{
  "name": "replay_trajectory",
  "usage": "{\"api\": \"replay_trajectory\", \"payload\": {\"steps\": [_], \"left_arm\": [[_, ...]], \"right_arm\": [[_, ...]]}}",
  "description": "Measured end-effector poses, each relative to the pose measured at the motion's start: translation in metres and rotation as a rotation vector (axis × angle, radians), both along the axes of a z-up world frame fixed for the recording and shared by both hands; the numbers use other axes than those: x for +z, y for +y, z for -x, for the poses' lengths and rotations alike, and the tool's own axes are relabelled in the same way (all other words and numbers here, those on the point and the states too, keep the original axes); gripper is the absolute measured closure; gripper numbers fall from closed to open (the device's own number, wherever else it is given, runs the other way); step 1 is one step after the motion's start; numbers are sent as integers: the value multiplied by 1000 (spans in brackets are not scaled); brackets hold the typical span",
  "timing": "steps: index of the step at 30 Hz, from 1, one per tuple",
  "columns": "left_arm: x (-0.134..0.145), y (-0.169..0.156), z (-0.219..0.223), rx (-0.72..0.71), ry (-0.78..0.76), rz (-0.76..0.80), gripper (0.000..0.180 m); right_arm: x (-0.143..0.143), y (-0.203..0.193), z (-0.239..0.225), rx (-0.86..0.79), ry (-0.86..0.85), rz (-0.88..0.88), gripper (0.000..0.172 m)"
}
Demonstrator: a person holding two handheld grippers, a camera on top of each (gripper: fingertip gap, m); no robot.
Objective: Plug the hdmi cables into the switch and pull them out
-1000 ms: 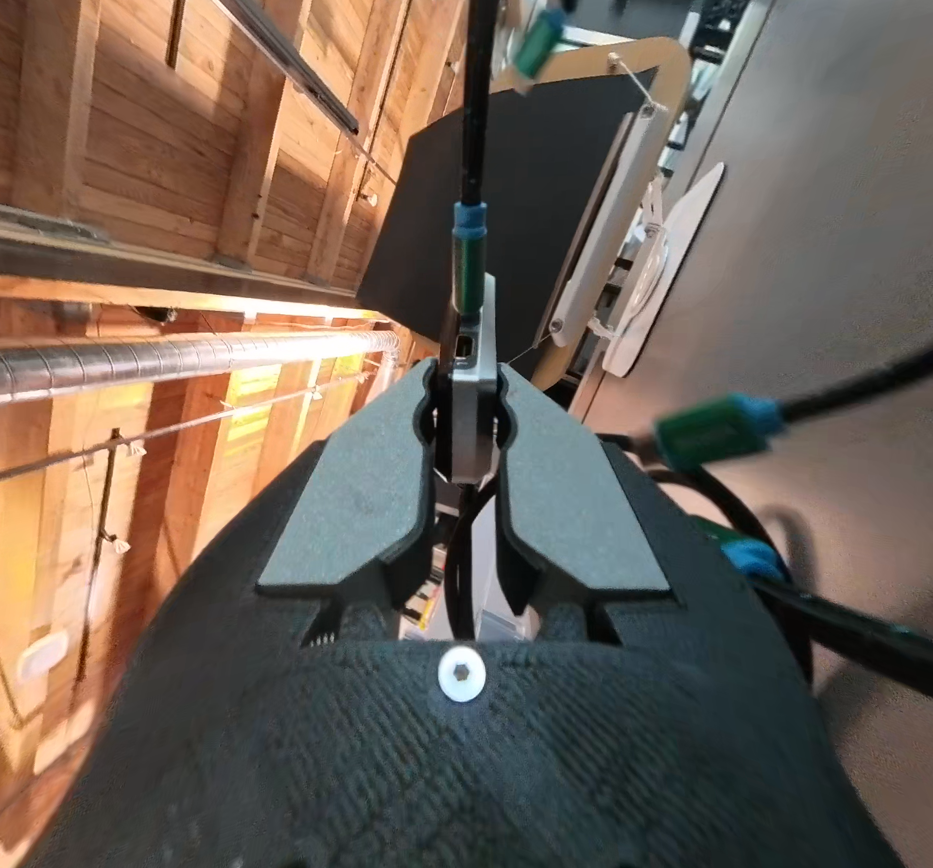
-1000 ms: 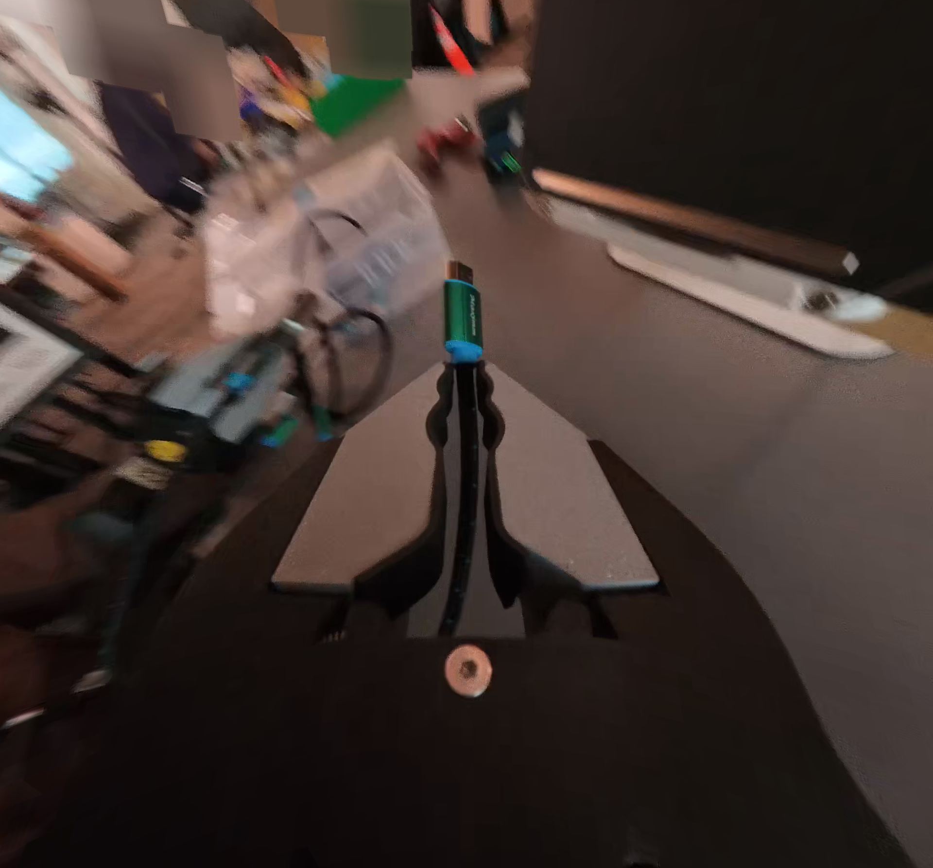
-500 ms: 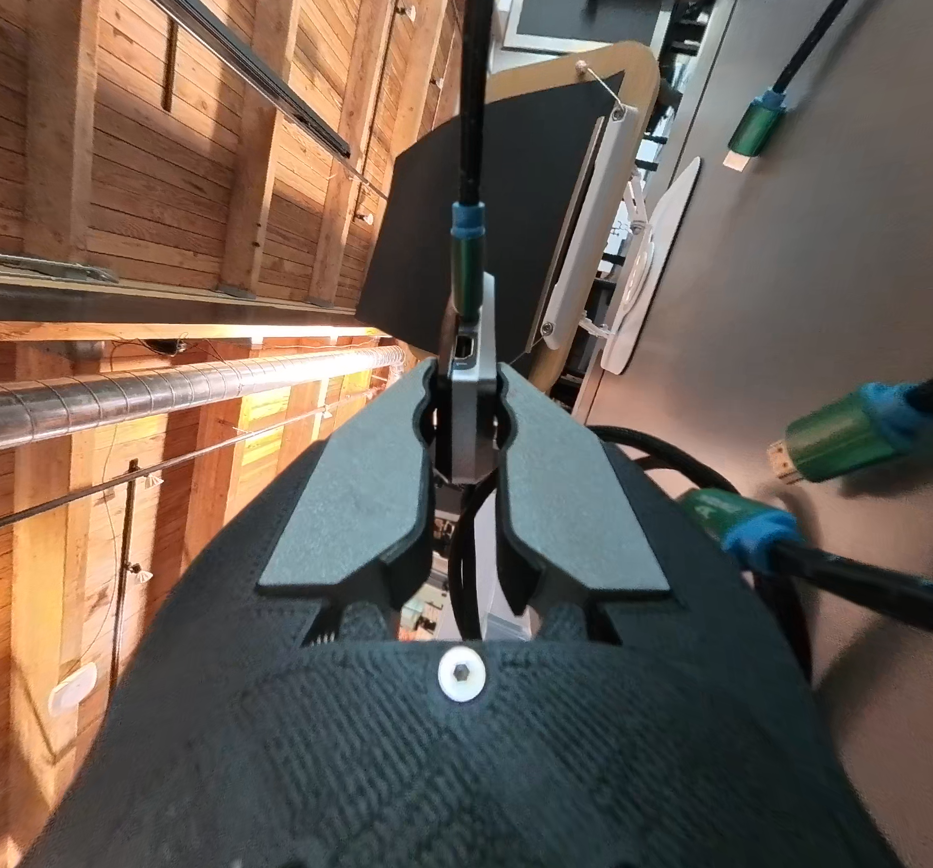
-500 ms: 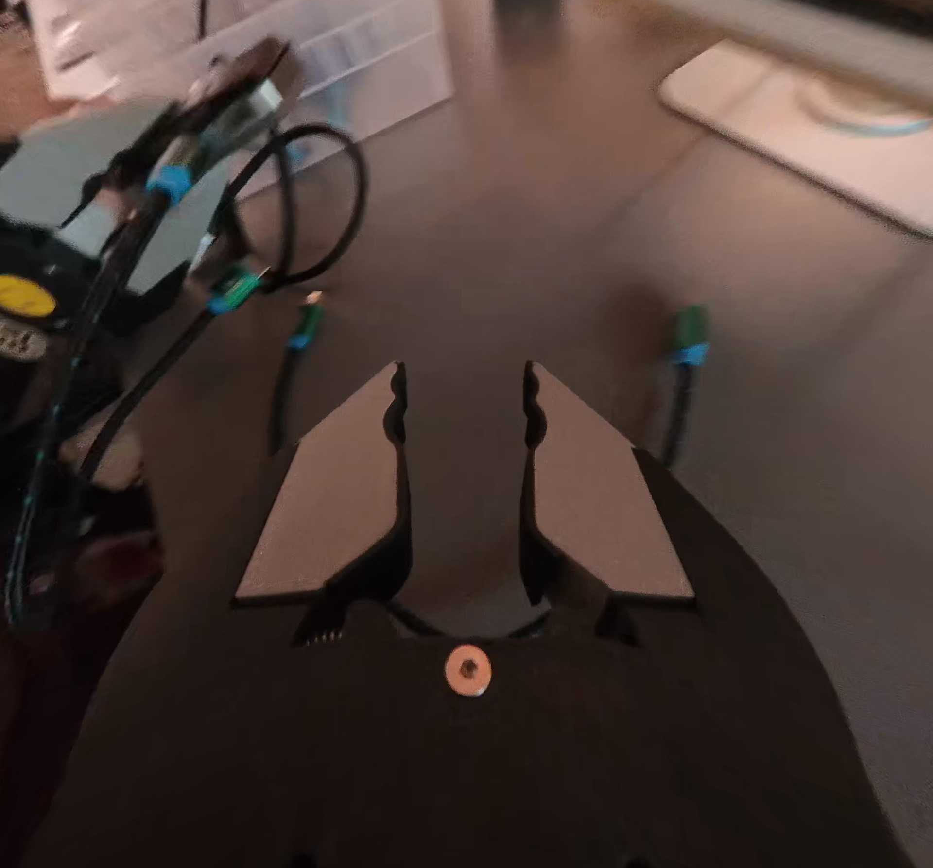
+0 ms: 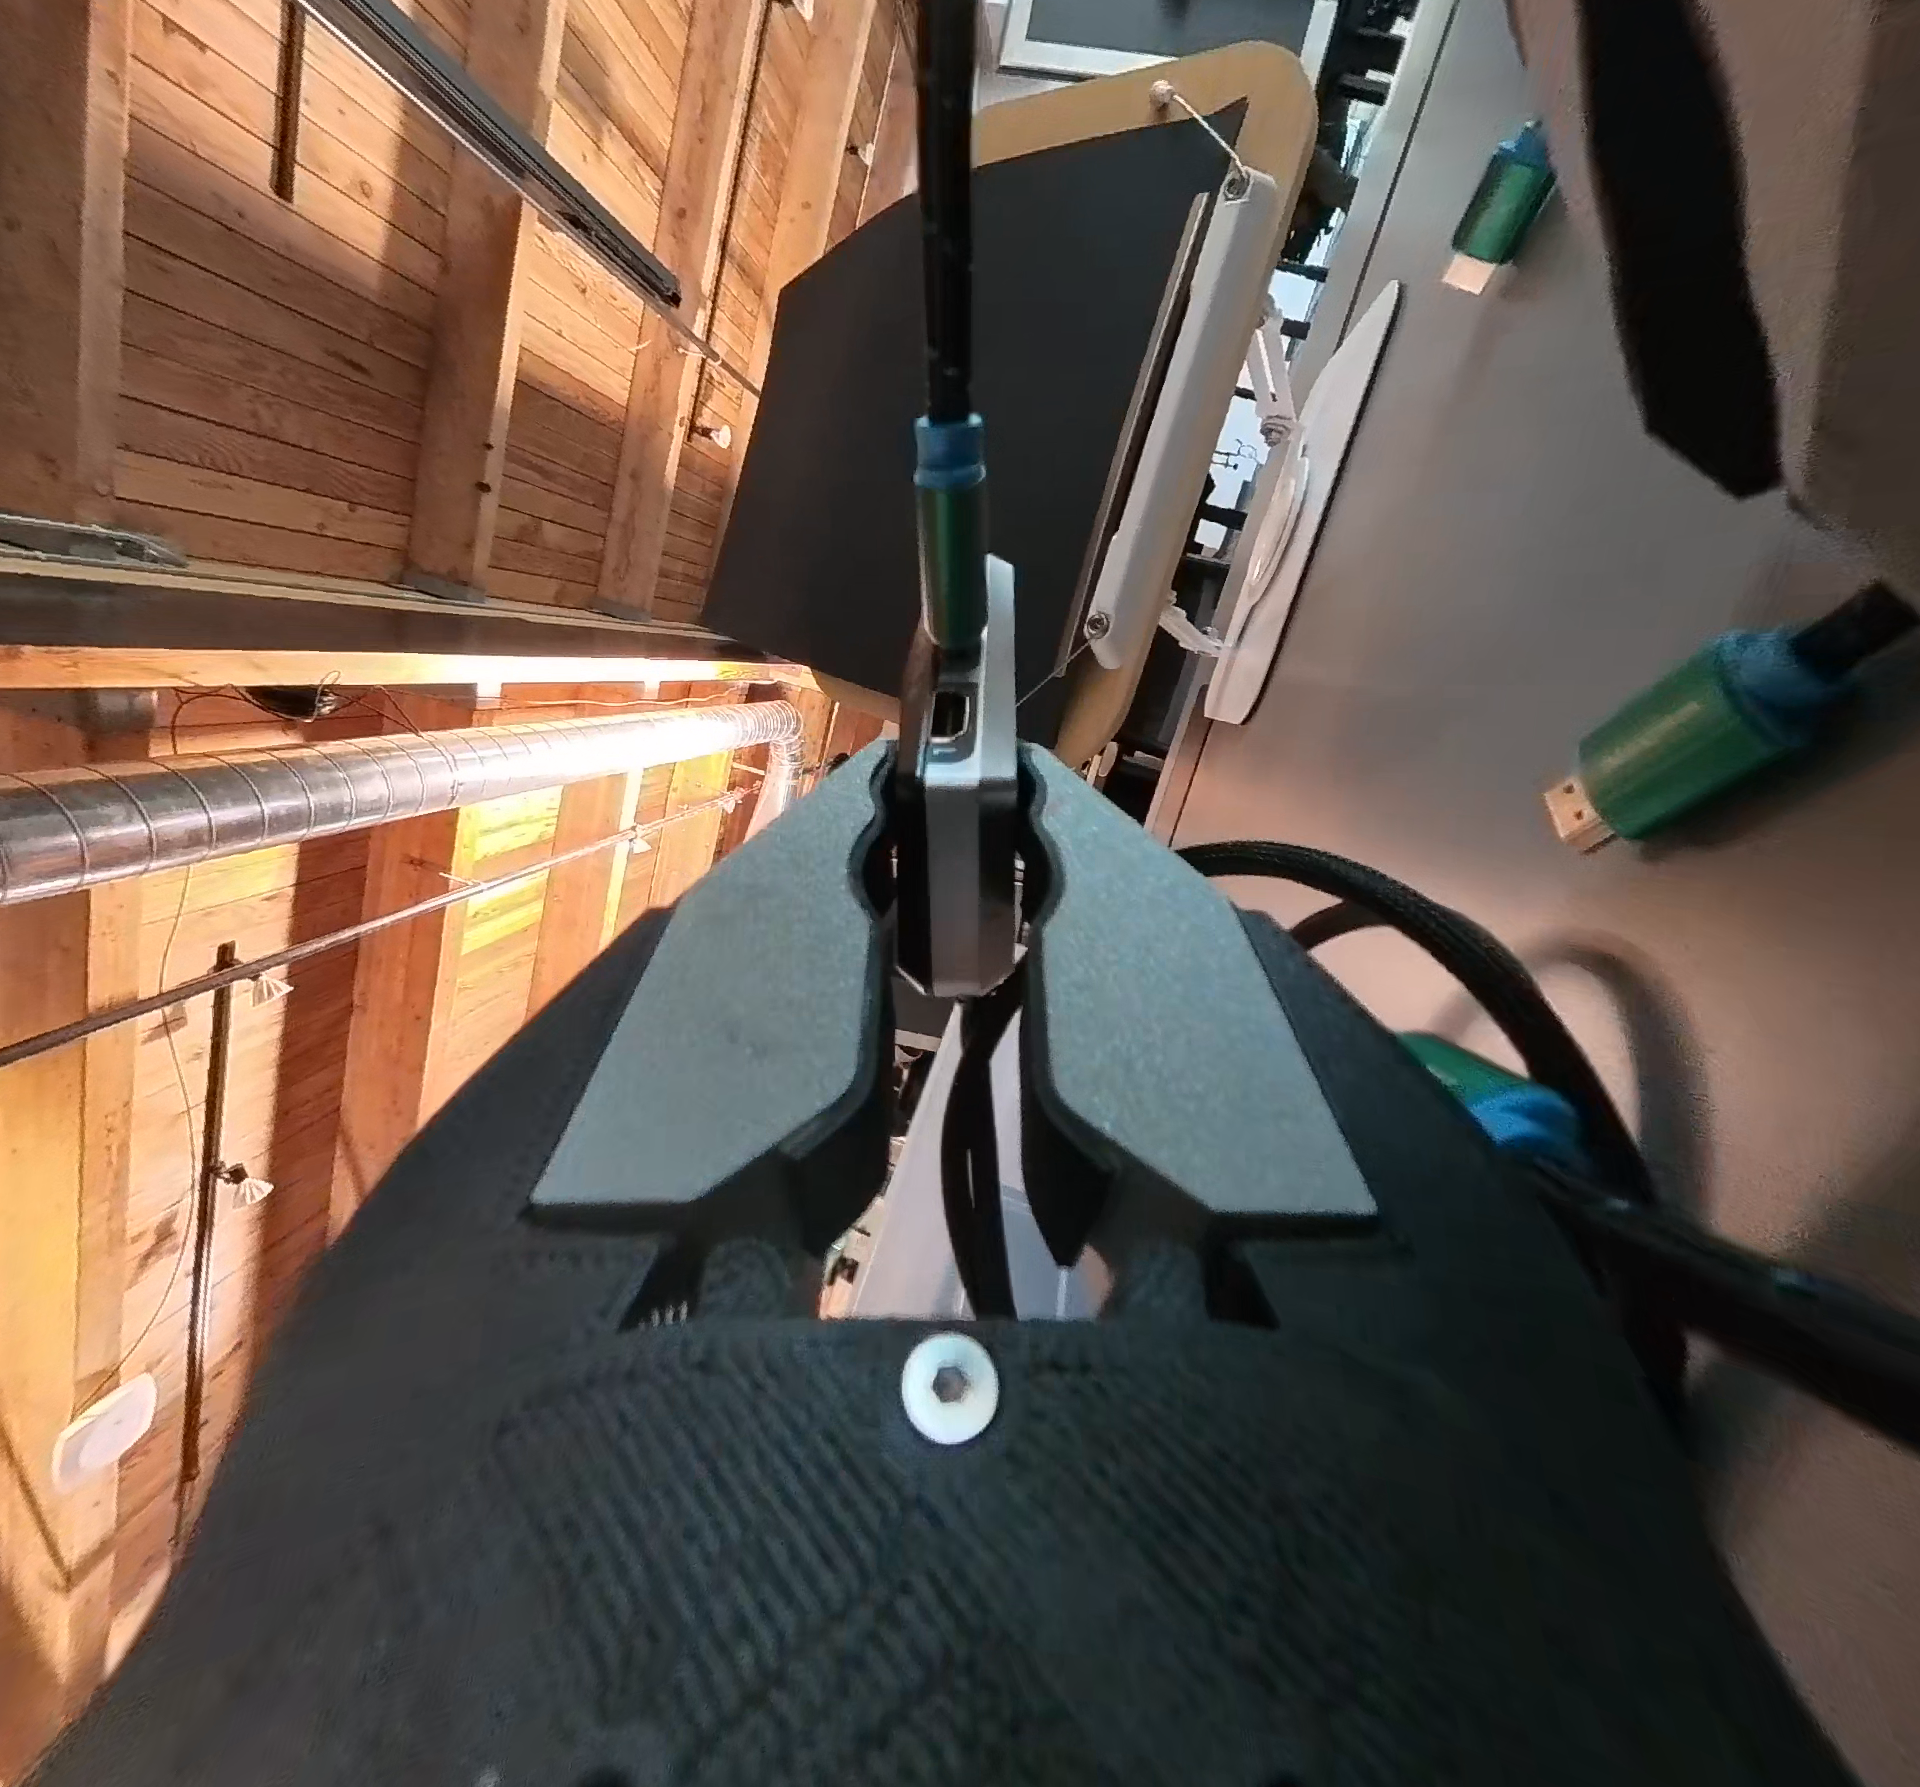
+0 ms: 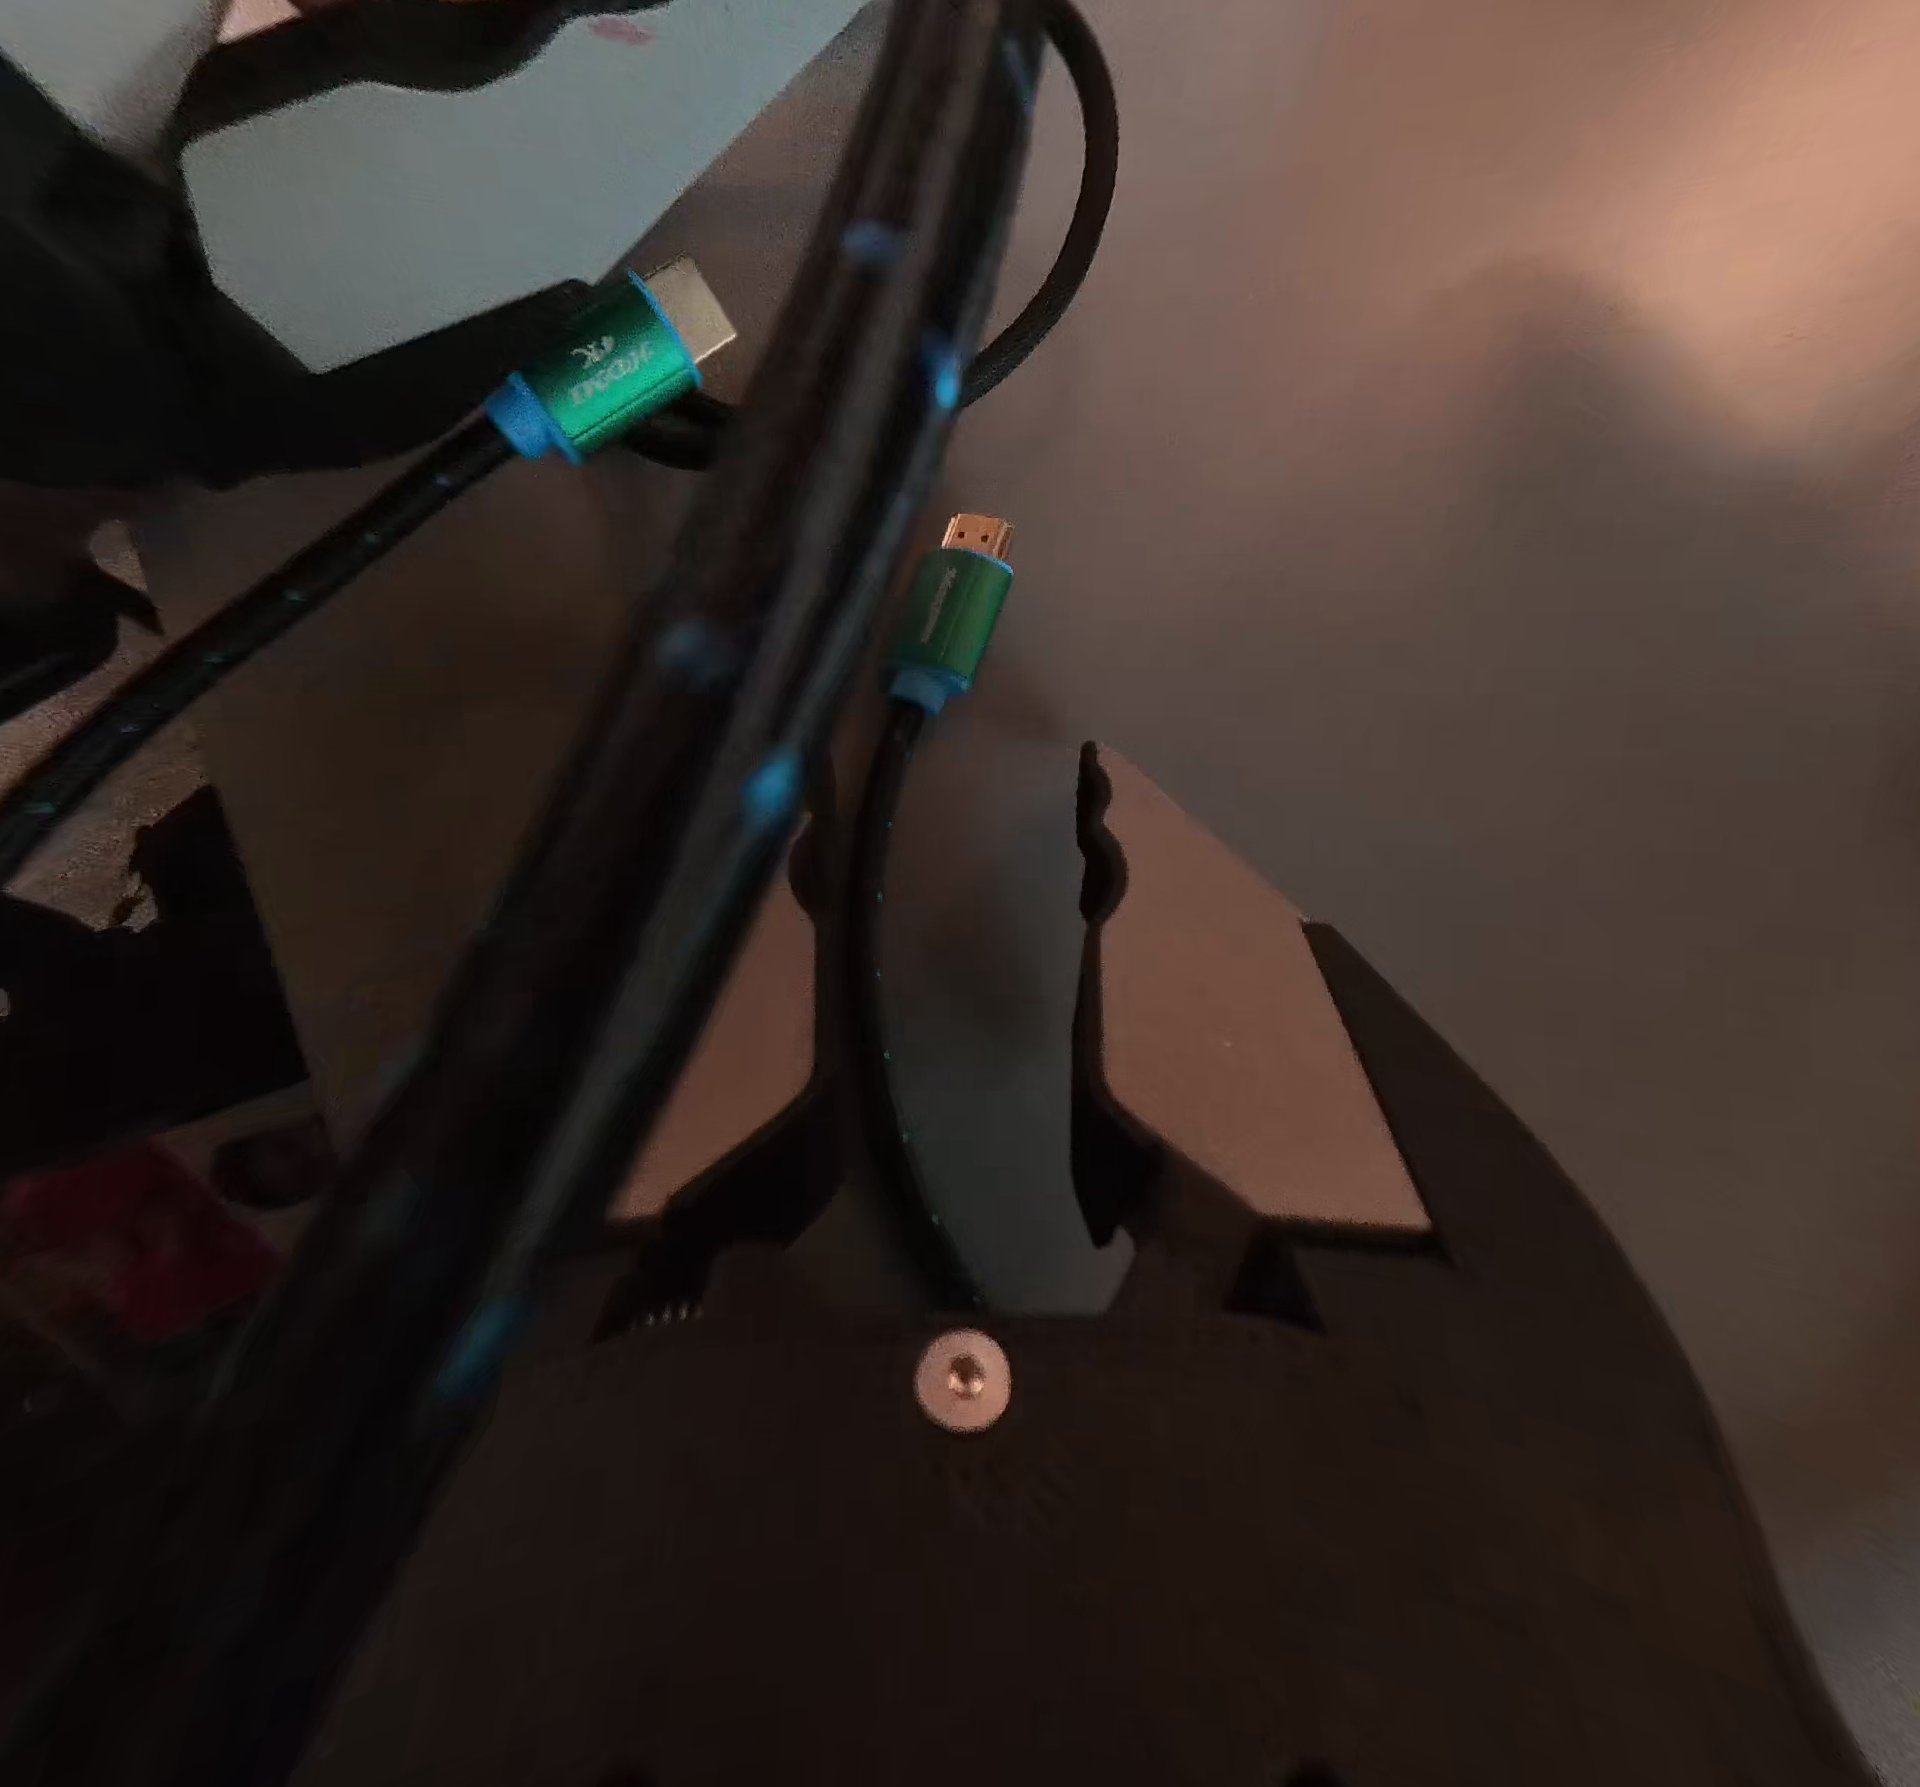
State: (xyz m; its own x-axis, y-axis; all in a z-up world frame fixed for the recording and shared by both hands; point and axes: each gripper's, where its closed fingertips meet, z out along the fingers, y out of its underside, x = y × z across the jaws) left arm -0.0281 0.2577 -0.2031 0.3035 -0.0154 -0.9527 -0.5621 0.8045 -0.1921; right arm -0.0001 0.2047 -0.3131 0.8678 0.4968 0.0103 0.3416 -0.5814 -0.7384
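Left gripper [image 5: 956, 802] clamped on the grey switch [image 5: 961, 864], both pads pressed to its flat sides, switch held edge-on and raised off the desk [image 5: 1558, 511]. One green plug [image 5: 948, 563] seated in the switch's far port, its black cable [image 5: 940, 127] running up and out of view; an open port [image 5: 945, 714] just below it. Right gripper [image 6: 961, 802] spread wide, gripping nothing; a black cable [image 6: 873, 958] lying slack between its fingers, close to the left one, its loose green plug [image 6: 951, 610] just beyond the tips over the desk. Another loose green plug [image 6: 613, 371] to the far left, near blurred cables [image 6: 727, 646] crossing the view
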Motion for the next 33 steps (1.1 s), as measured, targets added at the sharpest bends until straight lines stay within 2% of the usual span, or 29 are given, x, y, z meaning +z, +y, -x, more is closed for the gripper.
{"api": "replay_trajectory", "payload": {"steps": [3,5,6,9,14,19,26,30,32,33], "left_arm": [[1,0,0,-5,-11,7,163],[0,0,0,-8,-11,15,163],[0,0,0,-9,-9,17,163],[-2,-2,-1,-7,-1,17,163],[-6,-5,-5,-9,24,-7,163],[-10,-9,-8,-16,55,-37,163],[-13,-14,-12,-14,88,-90,163],[-6,-17,-12,-34,47,-88,162],[-3,-17,-11,-30,42,-95,162],[-3,-17,-11,-24,46,-109,163]], "right_arm": [[-3,8,3,2,-2,14,131],[-2,7,9,49,25,26,161],[-2,6,9,57,39,35,165],[1,3,1,44,95,46,164],[25,-1,-26,7,228,-64,165],[30,-8,-49,-27,190,-122,167],[23,-9,-59,-62,182,-83,166],[18,-5,-69,-111,145,-68,166],[27,-2,-75,-134,154,-125,166],[38,-2,-76,-134,193,-162,161]]}}
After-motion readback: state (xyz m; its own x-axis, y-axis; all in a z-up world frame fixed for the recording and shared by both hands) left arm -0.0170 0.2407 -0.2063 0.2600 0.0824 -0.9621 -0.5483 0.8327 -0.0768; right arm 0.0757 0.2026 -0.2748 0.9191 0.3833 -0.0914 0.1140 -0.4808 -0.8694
